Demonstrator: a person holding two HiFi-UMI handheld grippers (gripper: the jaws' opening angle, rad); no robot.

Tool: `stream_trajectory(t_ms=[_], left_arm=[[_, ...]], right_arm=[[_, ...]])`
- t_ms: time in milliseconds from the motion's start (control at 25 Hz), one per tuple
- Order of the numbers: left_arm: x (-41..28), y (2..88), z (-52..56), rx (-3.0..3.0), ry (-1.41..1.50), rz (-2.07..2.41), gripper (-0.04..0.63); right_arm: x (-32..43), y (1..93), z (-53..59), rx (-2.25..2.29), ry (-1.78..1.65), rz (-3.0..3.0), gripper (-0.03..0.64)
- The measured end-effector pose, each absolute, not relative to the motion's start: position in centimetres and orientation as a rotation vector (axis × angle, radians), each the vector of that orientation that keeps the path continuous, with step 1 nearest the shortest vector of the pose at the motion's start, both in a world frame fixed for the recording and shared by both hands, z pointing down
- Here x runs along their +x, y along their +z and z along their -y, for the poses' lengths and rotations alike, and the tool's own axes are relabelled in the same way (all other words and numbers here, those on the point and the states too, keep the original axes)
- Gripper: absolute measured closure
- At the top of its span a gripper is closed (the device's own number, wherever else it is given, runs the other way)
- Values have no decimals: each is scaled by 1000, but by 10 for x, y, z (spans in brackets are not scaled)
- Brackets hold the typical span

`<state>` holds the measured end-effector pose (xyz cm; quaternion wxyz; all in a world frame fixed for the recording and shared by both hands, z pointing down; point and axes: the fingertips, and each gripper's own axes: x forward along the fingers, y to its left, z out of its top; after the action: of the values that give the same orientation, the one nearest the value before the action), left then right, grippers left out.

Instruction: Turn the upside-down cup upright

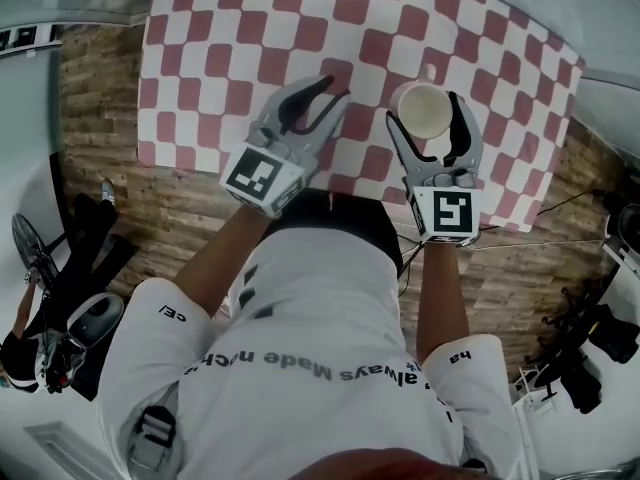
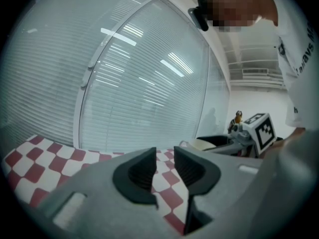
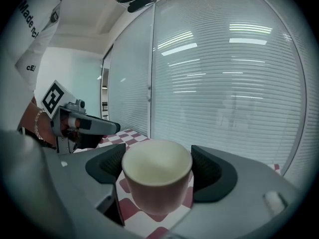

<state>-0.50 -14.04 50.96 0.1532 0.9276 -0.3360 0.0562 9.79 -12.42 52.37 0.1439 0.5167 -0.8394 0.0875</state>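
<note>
Cream round cup (image 1: 423,111), mouth up, clamped in the wide-spread right gripper (image 3: 157,167), hangs over the red-and-white checked tablecloth (image 1: 220,58) near its front edge; left gripper (image 1: 335,88) pinched closed, holding nothing.

— How many cups?
— Just one cup (image 3: 157,176), cream-coloured.
— And claws?
— Two: the left claw (image 1: 336,90) and the right claw (image 1: 425,110).
— Marker cubes?
— Two, one on each claw: the left cube (image 1: 262,178) and the right cube (image 1: 444,214).
— Tables?
— One table (image 1: 230,58), checked red and white. And one person (image 1: 300,368).
</note>
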Motion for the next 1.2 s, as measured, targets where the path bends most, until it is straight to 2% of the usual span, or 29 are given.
stream_trajectory(t_ms=[560,1200], left_arm=[[-4,400,115,2727,46,961,483],[-15,319,96,2777,-52,956,483]], right_arm=[[96,399,96,1486,143,2453,207],[83,295,68,1480,40,2547,207]])
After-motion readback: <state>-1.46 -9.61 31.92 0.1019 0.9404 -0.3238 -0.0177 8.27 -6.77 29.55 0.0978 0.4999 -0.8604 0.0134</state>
